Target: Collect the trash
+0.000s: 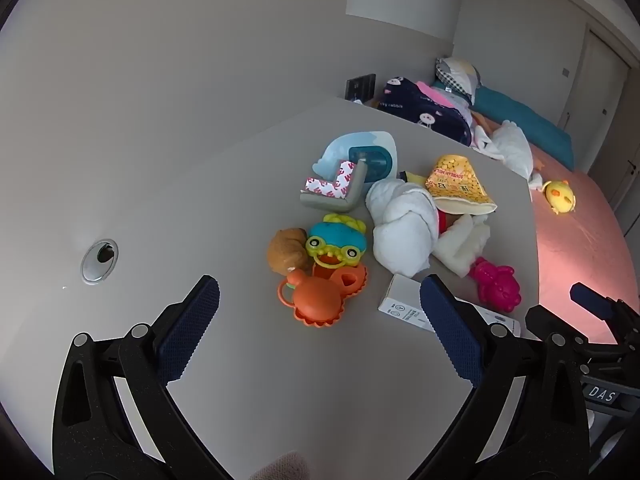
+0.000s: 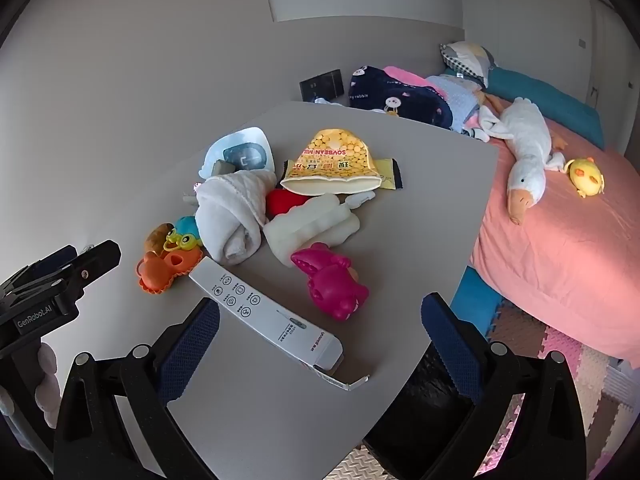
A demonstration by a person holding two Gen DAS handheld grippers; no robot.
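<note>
On the grey table [image 2: 420,208], nearest the wide-spread, empty right gripper [image 2: 320,320], an opened white cardboard carton [image 2: 264,316] is seen lying flat at twelve o'clock. The left gripper [image 1: 320,304], equally wide and empty, is held above an orange plastic toy [image 1: 320,300]. Farther off, at one o'clock of the carton, a yellow soybean-milk pouch [image 2: 332,160] is found behind a rolled white towel [image 2: 236,216]. The step is judged to be the approach; next, the carton or pouch must be straddled and pinched, toys being left
</note>
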